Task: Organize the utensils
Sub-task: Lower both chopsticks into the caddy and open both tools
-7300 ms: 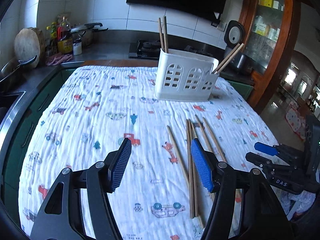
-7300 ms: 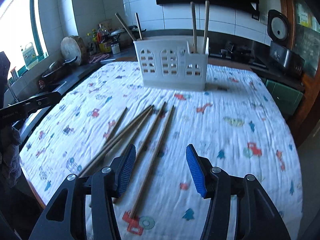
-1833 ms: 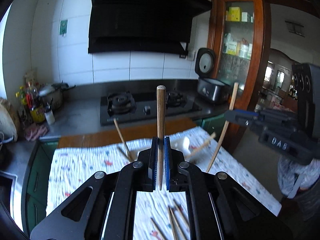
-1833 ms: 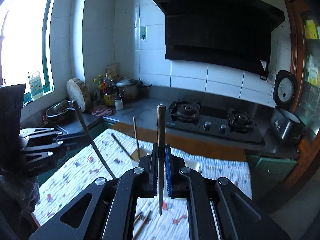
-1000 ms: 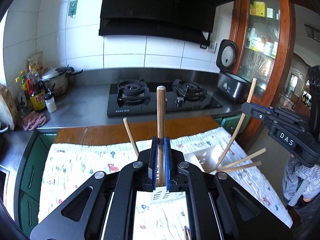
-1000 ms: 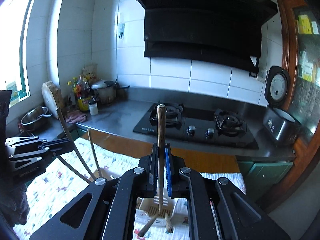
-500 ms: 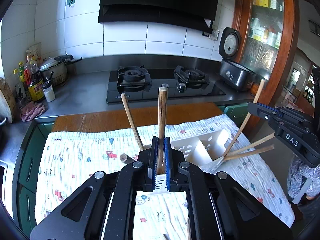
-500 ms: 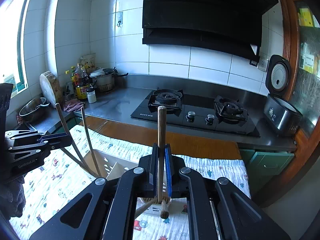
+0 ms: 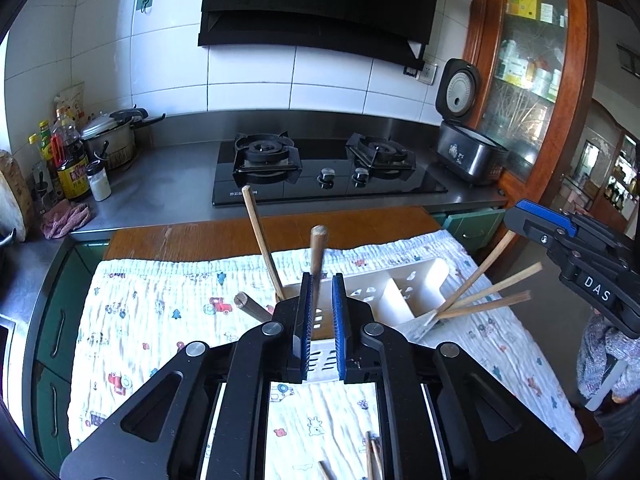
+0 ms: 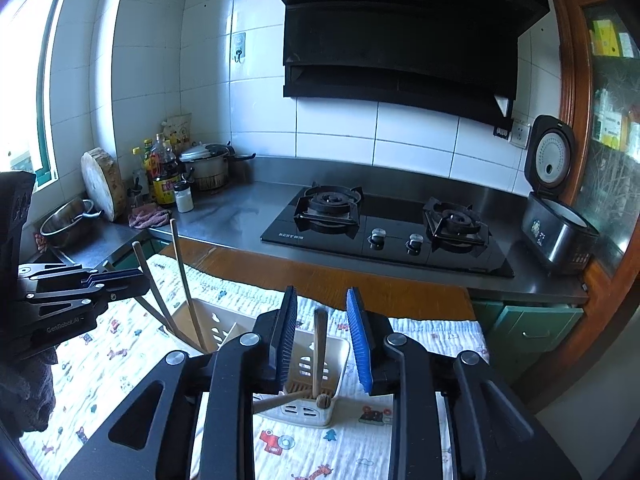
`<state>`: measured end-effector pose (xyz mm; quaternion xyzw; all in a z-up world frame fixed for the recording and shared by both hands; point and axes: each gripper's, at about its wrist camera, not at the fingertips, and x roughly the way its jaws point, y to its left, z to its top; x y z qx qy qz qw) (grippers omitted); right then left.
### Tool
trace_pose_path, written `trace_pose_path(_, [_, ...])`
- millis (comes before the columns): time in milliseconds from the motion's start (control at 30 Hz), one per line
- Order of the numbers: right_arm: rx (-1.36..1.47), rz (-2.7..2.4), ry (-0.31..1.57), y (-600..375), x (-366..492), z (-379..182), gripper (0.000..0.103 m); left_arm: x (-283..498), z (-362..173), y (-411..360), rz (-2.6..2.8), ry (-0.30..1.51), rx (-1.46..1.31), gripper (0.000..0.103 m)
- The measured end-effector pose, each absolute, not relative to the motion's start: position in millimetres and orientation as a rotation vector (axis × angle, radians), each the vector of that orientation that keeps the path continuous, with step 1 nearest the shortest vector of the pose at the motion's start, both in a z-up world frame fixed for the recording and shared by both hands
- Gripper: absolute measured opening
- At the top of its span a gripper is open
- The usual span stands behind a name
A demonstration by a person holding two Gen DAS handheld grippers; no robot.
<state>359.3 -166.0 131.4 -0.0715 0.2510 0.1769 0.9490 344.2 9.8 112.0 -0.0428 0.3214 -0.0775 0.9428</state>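
A white slotted utensil caddy point(image 9: 400, 288) stands on the printed cloth point(image 9: 160, 320). My left gripper point(image 9: 322, 280) hovers over the caddy's left end. Its jaws are opening, and a wooden chopstick point(image 9: 318, 248) stands loose between them, its lower end in the caddy. My right gripper point(image 10: 322, 296) is over the caddy's point(image 10: 328, 360) right end. Its jaws are also opening, and a chopstick point(image 10: 320, 344) stands free between them in that compartment. Other chopsticks point(image 9: 260, 240) lean in both ends. Each view shows the other gripper at its edge: the right one point(image 9: 520, 216), the left one point(image 10: 136, 280).
Several loose chopsticks point(image 9: 372, 456) lie on the cloth near me. Behind the table run a steel counter with a gas hob point(image 9: 320, 168), a rice cooker point(image 9: 468, 152), bottles point(image 9: 72, 160) and a pot point(image 9: 112, 136). A wooden cabinet point(image 9: 528, 80) stands at right.
Both grippers' jaws have parted and let go of their chopsticks. Each chopstick has slid down into the caddy. Neither gripper has shifted much.
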Motion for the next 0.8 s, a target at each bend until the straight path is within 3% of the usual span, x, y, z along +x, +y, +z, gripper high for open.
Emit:
trace_pose_path(67, [-0.148, 0.355, 0.500, -168, 352, 135, 0.041, 336, 117, 10, -0.159, 0.640, -0.089, 0.019])
trace_pose_path(333, [-0.173, 0.323, 0.444, -175, 313, 150, 0.062, 292, 132, 6, -0.171, 0.581, -0.092, 0.046])
trace_pose_path(800, [-0.176, 0.310, 0.440, -194, 235, 138, 0.087, 209, 110, 7, -0.120, 0.550, -0.082, 0.087])
